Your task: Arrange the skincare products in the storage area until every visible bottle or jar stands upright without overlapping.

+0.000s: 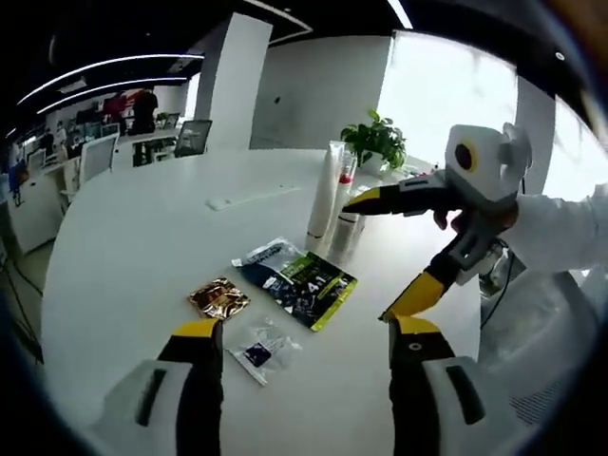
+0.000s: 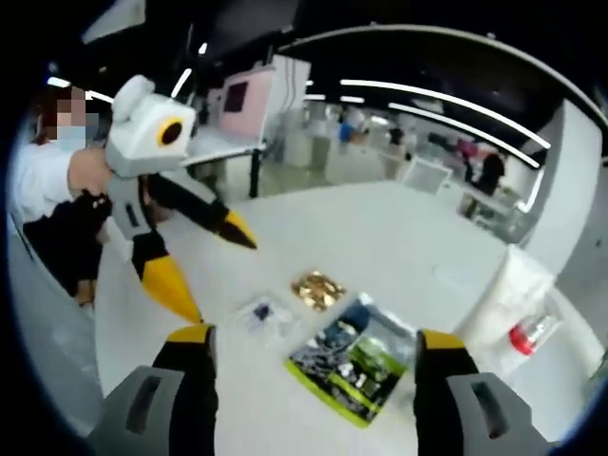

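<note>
Left gripper view: both claws wide, empty; tall white tube (image 1: pixel 323 190) looks light, tippy, slick—grip low on its body.

White table (image 1: pixel 142 218) (sachets (image 1: pixel 296 282), tubes (image 1: pixel 324 190))

Open-plan office: desks (image 1: pixel 57 166), chairs (image 1: pixel 193 138), ceiling strip lights (image 2: pixel 456 100).

table (image 1: pixel 142 237): three flat packets lie in a cluster | large sachet (image 1: pixel 296 281) in middle | foil packet (image 1: pixel 218 298) just left of it | small clear packet (image 1: pixel 262 349) nearest camera | upright tube (image 1: pixel 323 190) and bottle (image 1: pixel 348 214) side by side behind sachet | potted plant (image 1: pixel 376 141) behind those
</note>
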`<state>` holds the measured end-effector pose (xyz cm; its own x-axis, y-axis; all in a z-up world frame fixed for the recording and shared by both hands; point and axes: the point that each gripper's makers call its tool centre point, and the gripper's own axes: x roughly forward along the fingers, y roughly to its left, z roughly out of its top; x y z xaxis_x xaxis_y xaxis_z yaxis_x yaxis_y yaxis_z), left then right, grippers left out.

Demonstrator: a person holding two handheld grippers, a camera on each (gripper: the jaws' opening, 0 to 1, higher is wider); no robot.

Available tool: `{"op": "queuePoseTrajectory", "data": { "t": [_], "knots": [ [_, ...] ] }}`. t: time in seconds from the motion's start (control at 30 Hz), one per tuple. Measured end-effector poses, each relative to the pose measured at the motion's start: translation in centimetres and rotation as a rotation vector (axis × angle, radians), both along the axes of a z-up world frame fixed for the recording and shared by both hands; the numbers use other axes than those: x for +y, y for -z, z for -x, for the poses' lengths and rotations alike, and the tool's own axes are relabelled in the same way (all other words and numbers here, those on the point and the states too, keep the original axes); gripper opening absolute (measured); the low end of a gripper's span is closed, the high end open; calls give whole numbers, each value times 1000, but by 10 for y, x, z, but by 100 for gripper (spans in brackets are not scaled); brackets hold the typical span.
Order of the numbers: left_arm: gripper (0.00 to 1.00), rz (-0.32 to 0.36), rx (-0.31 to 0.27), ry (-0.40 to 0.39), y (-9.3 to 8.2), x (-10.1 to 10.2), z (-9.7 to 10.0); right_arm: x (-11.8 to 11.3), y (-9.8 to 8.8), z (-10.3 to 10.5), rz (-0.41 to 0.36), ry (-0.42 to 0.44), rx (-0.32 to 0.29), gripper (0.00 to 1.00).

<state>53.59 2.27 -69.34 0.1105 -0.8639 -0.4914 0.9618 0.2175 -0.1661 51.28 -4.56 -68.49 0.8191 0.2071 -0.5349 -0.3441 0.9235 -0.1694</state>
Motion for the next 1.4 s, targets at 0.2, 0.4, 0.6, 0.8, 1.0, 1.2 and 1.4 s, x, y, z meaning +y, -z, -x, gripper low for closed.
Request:
{"op": "queuePoseTrajectory", "data": {
  "t": [0.2,0.4,0.6,0.8,1.0,1.2,1.4],
  "knots": [
    [72,-14,-40,18,-7,4,6,-2,-8,11,12,-11,-8,92],
    [82,-35,-57,40,-9,8,12,-10,-11,22,27,-10,-16,97],
    [83,-42,-82,25,-13,13,14,-18,-13,37,15,-3,-9,99],
    [90,-58,-72,44,-13,18,21,-26,-14,52,5,1,-4,99],
    [94,-86,-77,41,-10,25,28,-35,-16,66,-5,15,-3,99],
    [99,-102,-102,39,-17,31,34,-40,-26,82,-22,29,-10,99],
    [99,-109,-124,47,-27,38,42,-47,-45,97,-41,48,-52,100]
  ]
}}
